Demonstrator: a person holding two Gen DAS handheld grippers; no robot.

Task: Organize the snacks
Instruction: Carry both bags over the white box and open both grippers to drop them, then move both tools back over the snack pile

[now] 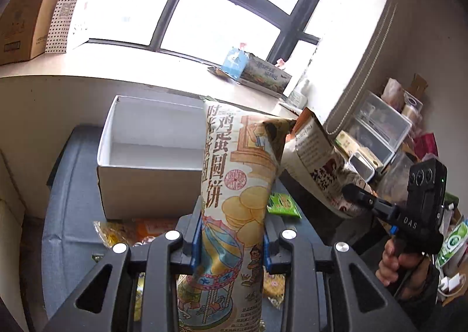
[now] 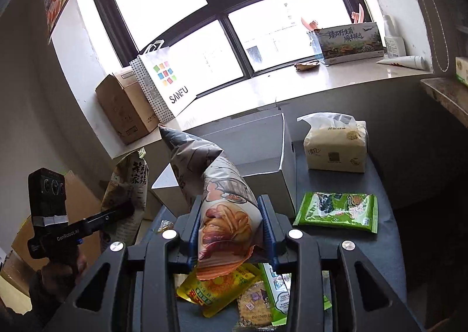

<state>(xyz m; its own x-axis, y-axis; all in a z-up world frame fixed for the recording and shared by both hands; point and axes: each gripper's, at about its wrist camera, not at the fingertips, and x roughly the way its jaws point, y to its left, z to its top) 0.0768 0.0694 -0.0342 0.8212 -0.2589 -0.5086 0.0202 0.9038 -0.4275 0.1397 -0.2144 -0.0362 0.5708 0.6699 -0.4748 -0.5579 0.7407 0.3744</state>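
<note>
My left gripper [image 1: 232, 232] is shut on a tall cream biscuit bag [image 1: 234, 185] with yellow round biscuits printed on it, held upright above the table. It also shows in the right wrist view [image 2: 128, 197]. My right gripper [image 2: 231, 229] is shut on a grey and orange snack bag [image 2: 216, 191], also lifted; the left wrist view shows it [image 1: 316, 162] to the right. An open white cardboard box [image 1: 140, 156] stands behind both bags, its inside bare. Loose snack packets [image 2: 222, 294] lie on the dark blue table below.
A green seaweed packet [image 2: 336, 212] and a tissue pack [image 2: 336, 144] lie right of the box. A small green packet [image 1: 282, 204] and yellow packets [image 1: 122, 232] lie on the table. The windowsill holds a brown carton [image 2: 122, 109], a paper bag [image 2: 166, 80] and a printed box [image 2: 351, 42].
</note>
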